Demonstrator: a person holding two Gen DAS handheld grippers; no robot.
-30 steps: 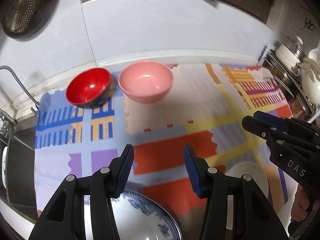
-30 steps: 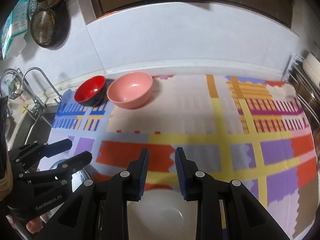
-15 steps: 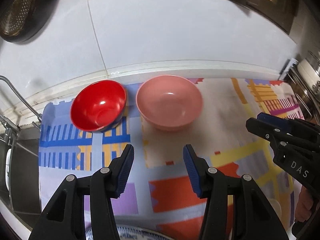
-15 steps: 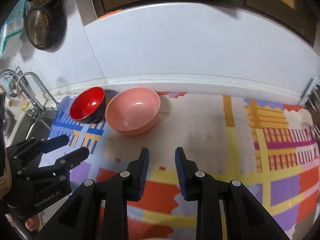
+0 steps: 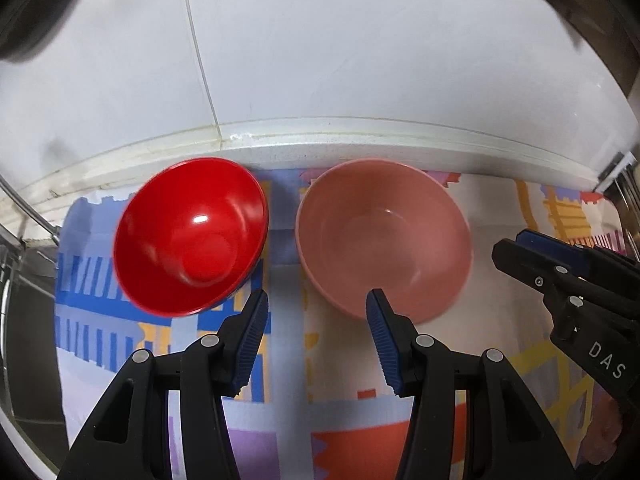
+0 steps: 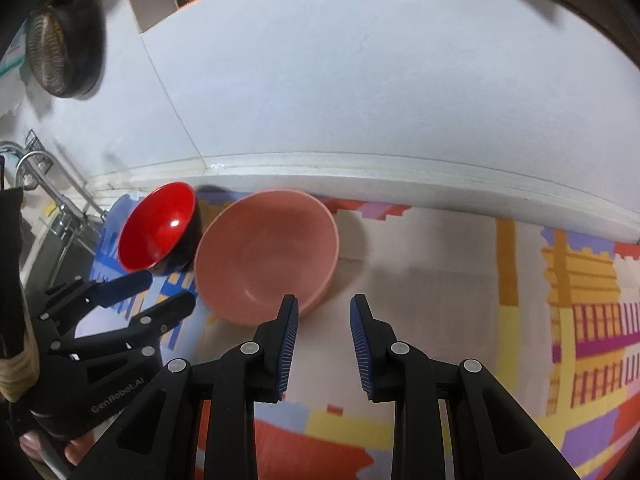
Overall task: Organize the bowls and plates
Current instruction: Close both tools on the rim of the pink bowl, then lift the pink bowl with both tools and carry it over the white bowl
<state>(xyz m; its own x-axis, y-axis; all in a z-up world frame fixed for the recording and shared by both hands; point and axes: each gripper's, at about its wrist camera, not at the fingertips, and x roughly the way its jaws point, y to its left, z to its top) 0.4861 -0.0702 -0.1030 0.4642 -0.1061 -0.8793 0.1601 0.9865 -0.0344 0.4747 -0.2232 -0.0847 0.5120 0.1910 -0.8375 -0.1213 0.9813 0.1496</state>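
Note:
A red bowl (image 5: 192,236) and a pink bowl (image 5: 382,236) stand side by side on the patterned mat near the back wall; both also show in the right wrist view, red bowl (image 6: 158,226) and pink bowl (image 6: 268,252). My left gripper (image 5: 316,300) is open and empty, its fingers just short of the gap between the two bowls. My right gripper (image 6: 324,306) is open and empty, at the pink bowl's near right rim. The left gripper shows in the right wrist view (image 6: 160,294), the right gripper in the left wrist view (image 5: 520,246).
The colourful mat (image 6: 440,264) covers the counter up to the white tiled wall (image 5: 320,60). A sink with a tap (image 6: 36,168) lies to the left. A metal strainer (image 6: 52,56) hangs on the wall at upper left.
Both grippers have moved forward toward the back wall; the bowls now loom large and close. The plates near the front edge have dropped out of view. Both grippers stay open.

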